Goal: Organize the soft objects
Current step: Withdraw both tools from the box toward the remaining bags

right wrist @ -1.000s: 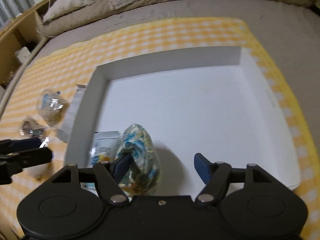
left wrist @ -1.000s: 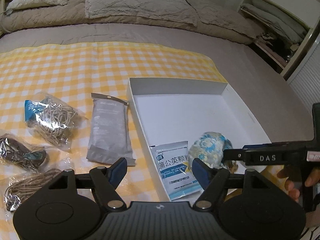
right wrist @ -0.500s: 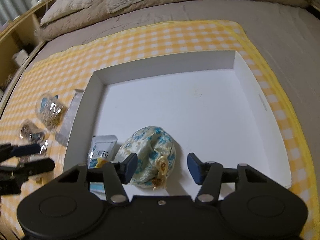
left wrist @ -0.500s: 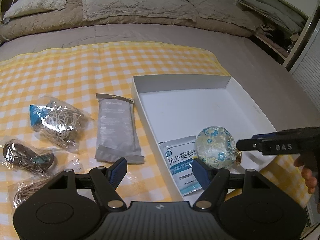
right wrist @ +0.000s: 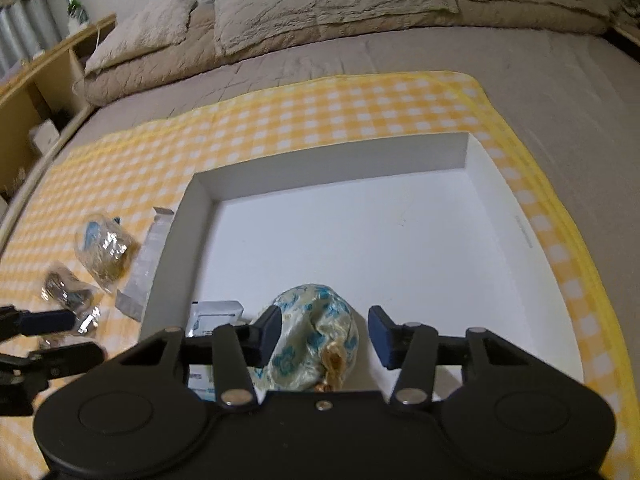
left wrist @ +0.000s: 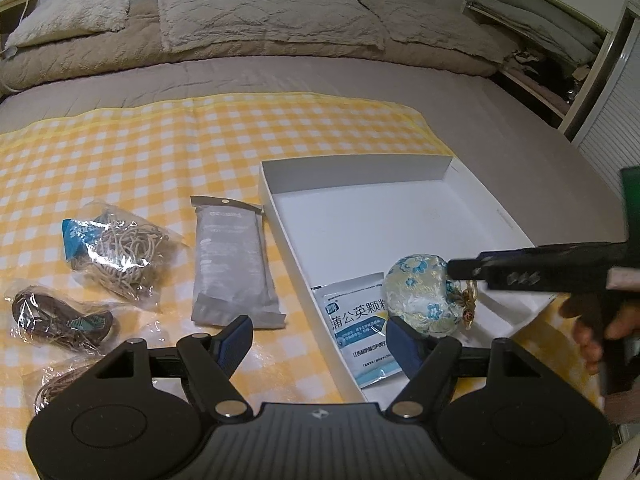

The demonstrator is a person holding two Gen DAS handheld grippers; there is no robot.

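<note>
A floral cloth pouch (left wrist: pixel 421 295) (right wrist: pixel 312 340) lies in the near left corner of the white box (left wrist: pixel 360 176) (right wrist: pixel 332 160), next to a white and blue sachet (left wrist: pixel 356 330) (right wrist: pixel 212 314). My right gripper (right wrist: pixel 323 330) is open, its fingers either side of the pouch and not gripping it. My left gripper (left wrist: pixel 318 340) is open and empty above the yellow checked cloth (left wrist: pixel 140 140). On the cloth left of the box lie a grey foil packet (left wrist: pixel 232 264), a bag of beige cord (left wrist: pixel 116 248) and a bag of dark cord (left wrist: pixel 56 316).
Another bag of cord (left wrist: pixel 56 384) lies at the near left, partly hidden by my left gripper. Pillows (left wrist: pixel 260 8) line the head of the bed. Shelves (left wrist: pixel 560 64) stand to the right and a wooden shelf (right wrist: pixel 36 92) to the left.
My right gripper let go of the pouch, which settled on the box floor, and has drawn back a little. My left gripper has pulled back and up, staying open.
</note>
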